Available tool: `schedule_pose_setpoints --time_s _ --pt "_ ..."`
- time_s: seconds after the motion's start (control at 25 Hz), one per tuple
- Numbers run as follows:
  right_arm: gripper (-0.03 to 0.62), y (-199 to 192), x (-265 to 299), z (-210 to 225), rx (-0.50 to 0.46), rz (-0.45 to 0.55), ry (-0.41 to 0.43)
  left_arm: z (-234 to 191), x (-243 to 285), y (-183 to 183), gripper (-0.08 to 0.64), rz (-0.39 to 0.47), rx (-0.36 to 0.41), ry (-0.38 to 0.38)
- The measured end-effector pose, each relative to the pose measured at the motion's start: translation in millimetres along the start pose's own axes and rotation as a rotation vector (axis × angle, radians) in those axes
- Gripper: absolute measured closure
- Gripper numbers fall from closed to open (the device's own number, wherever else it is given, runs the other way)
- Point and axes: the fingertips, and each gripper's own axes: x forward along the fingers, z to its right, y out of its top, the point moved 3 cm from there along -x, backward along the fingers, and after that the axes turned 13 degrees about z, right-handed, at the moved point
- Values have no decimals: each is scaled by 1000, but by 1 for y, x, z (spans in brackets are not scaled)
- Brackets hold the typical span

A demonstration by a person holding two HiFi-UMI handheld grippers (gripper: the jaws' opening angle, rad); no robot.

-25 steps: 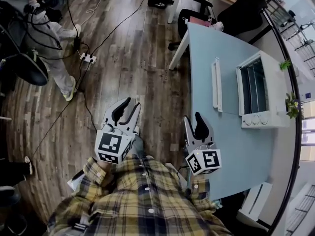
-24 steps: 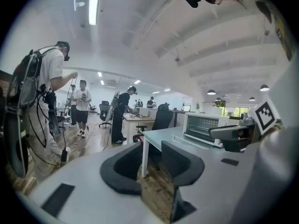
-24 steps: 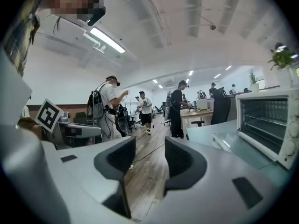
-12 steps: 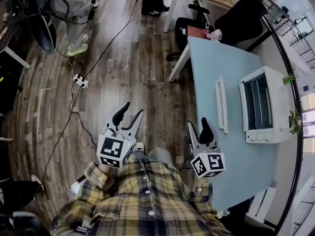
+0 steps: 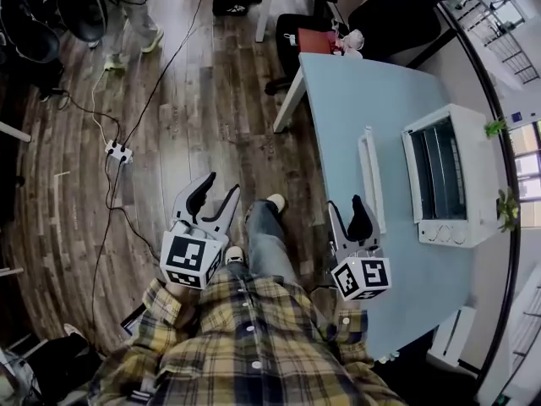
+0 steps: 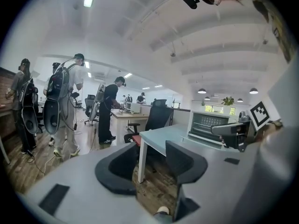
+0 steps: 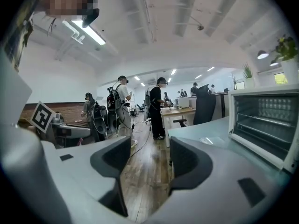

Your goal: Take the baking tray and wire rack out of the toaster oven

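A pale blue table (image 5: 359, 100) bears the toaster oven (image 5: 483, 172).

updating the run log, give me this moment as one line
left gripper: jaws just opened, nothing between | right gripper: jaws just opened, nothing between | toaster oven: door open, wire rack inside

The person wears a long-sleeved plaid flannel shirt (image 5: 245, 345) in yellow, dark blue and white, with small white buttons (image 5: 256, 364), blue denim jeans (image 5: 266, 248) and light-coloured shoes (image 5: 275, 202).
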Motion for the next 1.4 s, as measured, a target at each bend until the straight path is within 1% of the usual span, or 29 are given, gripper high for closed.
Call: schedule_pose_setpoints --time_s 0.12,0.32,0.44,0.56,0.72,0.8,0.88,1.08,1.28,1.4 --pt "345 2 22 25 0 6 -27 -1 43 4 376 1 9 -34" --pt "345 19 65 81 44 17 -92 2 131 24 376 17 19 -96" --pt "345 29 75 115 48 20 -160 17 185 37 376 23 29 -170" --pt "345 41 78 153 48 48 -231 40 235 46 376 26 39 -247" --pt "345 52 73 195 48 92 -330 76 291 52 376 26 49 -354" --pt "345 55 63 210 47 110 -387 97 314 52 376 22 54 -423" --pt "345 55 50 222 51 123 -449 120 333 50 376 16 59 -495" --pt "345 53 16 252 70 136 -557 178 357 45 376 -5 68 -626" --pt "345 49 -22 263 88 160 -730 234 372 34 376 -52 80 -823" --pt "345 48 -37 272 90 161 -805 262 381 27 376 -81 80 -913"
